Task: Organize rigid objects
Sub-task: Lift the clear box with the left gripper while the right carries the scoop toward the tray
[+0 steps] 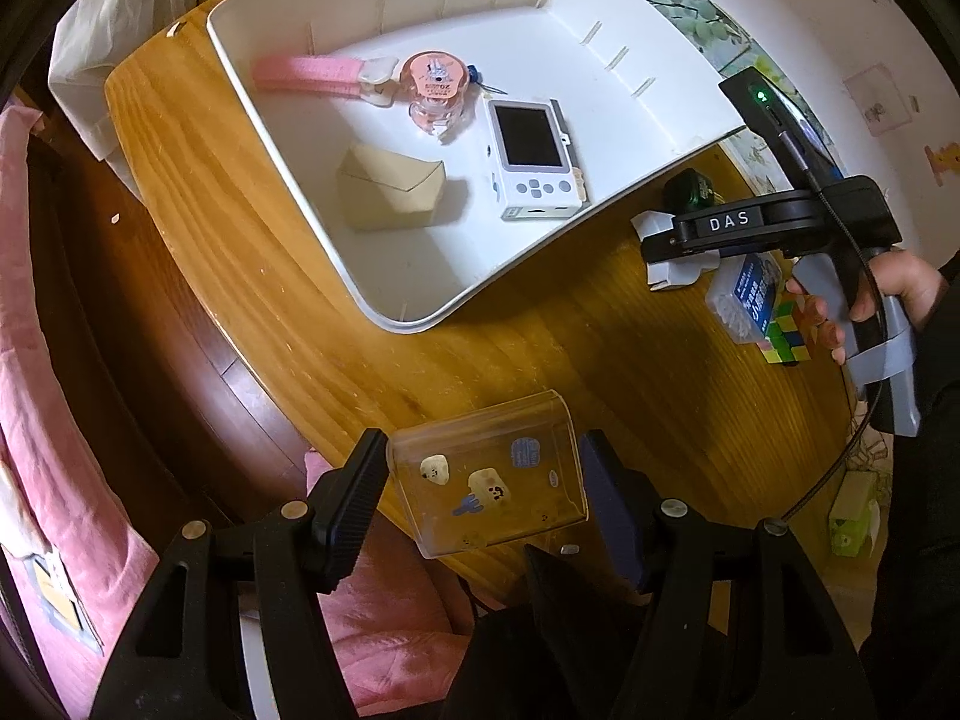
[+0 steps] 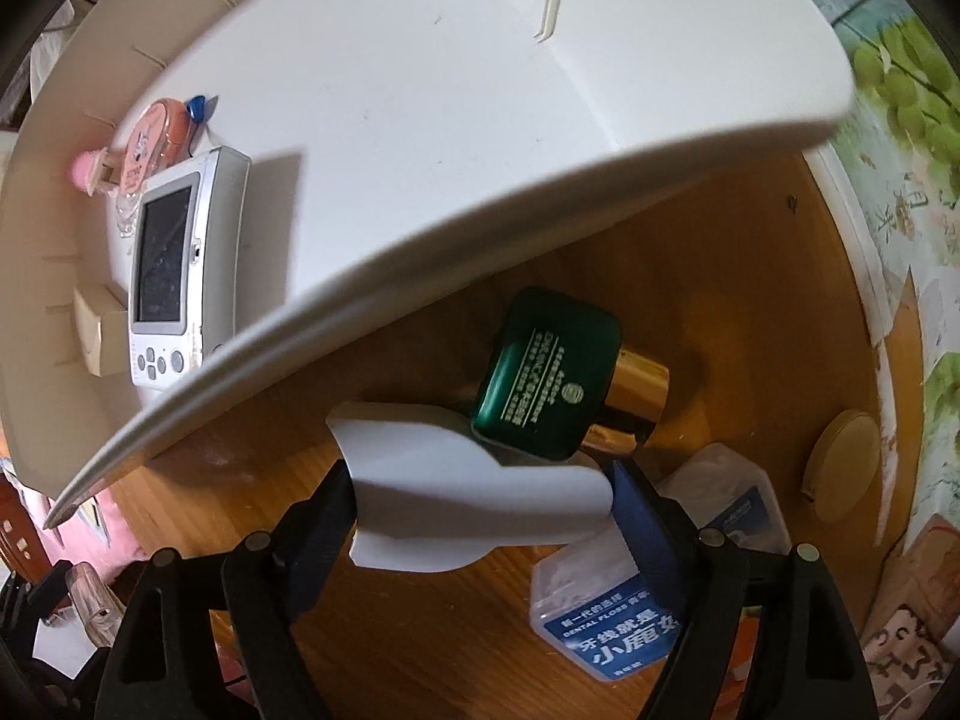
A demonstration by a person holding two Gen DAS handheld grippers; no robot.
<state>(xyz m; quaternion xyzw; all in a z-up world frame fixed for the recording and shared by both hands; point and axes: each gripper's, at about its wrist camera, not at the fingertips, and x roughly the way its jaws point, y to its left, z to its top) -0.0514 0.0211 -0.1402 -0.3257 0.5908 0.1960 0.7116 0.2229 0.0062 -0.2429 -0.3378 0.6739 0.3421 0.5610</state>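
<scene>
Nearby, green tin [image 2: 549, 375] and floss box [image 2: 618, 618] crowding white piece [image 2: 474, 492] between spread right fingers [image 2: 336, 510] (left's gripping clear box [image 1: 486, 474]).

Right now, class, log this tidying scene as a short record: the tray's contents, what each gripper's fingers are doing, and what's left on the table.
tray: white, on wooden table
in tray: game console, cardboard box, pink-lidded jar, pink strap
left gripper: fingers clamp clear sticker box
right gripper: fingers flank white piece; grip unclear
loose on table: green tin, floss box
</scene>
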